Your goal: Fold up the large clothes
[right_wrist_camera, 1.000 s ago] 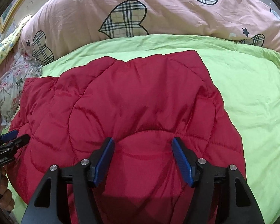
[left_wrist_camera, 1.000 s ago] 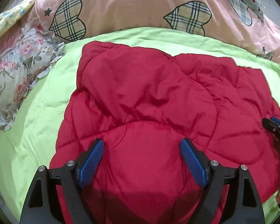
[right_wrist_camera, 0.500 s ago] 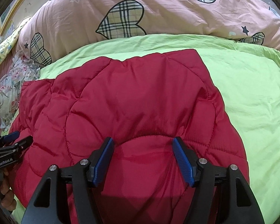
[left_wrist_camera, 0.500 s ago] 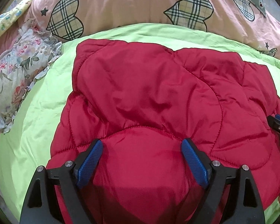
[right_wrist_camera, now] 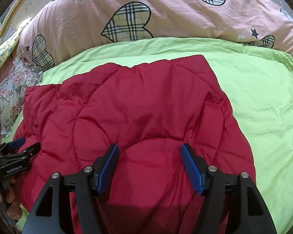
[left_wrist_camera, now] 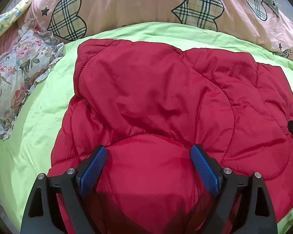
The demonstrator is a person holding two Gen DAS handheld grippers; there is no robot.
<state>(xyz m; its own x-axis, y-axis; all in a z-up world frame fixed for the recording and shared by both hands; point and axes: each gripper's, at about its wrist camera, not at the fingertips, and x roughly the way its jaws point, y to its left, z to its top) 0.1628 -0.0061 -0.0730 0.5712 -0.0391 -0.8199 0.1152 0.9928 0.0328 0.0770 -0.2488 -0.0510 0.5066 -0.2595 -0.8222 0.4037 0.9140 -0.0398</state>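
1. While both claws stay spread wide and grip nothing, left gripper [left_wrist_camera: 148,156] and right gripper [right_wrist_camera: 149,155] have edged forward over the lower-frame fold.
2. Red jacket [left_wrist_camera: 166,97] fills mid-frame, flat on the green sheet [left_wrist_camera: 39,107].
3. Judgement: fold released; next fold pending.

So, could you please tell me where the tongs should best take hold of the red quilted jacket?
Probably the red quilted jacket along its near edge, coming in low from the front: both open tongs, left and right, already straddle that puffy hem, which bulges up off the green sheet.
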